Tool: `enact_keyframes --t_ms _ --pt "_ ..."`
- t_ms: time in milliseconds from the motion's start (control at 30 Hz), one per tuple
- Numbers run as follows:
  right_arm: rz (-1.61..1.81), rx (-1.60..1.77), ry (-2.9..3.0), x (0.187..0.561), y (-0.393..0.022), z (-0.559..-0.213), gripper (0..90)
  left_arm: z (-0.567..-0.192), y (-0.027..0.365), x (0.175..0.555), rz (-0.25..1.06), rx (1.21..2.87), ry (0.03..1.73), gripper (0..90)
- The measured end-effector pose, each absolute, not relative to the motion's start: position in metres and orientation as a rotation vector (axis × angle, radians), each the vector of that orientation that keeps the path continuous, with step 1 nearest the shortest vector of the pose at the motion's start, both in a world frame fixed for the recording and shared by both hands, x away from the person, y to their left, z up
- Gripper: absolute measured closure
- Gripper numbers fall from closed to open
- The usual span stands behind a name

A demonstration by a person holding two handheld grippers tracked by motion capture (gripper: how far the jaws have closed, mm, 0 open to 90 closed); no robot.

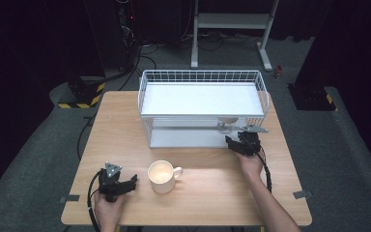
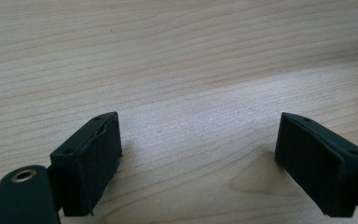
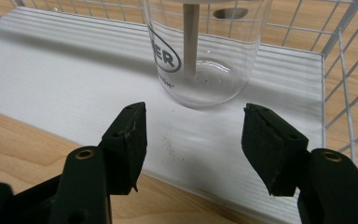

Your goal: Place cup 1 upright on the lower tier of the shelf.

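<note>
The left gripper (image 1: 134,181) rested low at the near edge of the table (image 1: 212,193), jaws wide apart over bare wood and grasping nothing, the cream mug (image 1: 162,177) just beside it; the right gripper (image 3: 193,135) sat at the mouth of the wire rack's (image 1: 203,77) lower shelf (image 3: 65,79), jaws parted and empty. The glass beaker (image 3: 205,56) stood upright just beyond its tips, untouched; I judged a straight, level withdrawal best, clear of glass and wires.
</note>
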State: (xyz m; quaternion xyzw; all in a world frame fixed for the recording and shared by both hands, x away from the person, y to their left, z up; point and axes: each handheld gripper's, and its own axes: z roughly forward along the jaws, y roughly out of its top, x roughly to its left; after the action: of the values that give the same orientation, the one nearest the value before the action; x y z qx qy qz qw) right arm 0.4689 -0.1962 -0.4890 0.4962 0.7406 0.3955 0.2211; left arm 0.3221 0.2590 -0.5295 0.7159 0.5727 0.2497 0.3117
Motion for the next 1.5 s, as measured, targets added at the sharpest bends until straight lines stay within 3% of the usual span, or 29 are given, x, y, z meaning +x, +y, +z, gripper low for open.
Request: enact_keyframes --t_ms 1500 --pt "1.169 1.327 2.009 0.432 -0.222 -0.477 38.9 -0.529 0.259 0.322 0.659 1.889 1.512 15.0"
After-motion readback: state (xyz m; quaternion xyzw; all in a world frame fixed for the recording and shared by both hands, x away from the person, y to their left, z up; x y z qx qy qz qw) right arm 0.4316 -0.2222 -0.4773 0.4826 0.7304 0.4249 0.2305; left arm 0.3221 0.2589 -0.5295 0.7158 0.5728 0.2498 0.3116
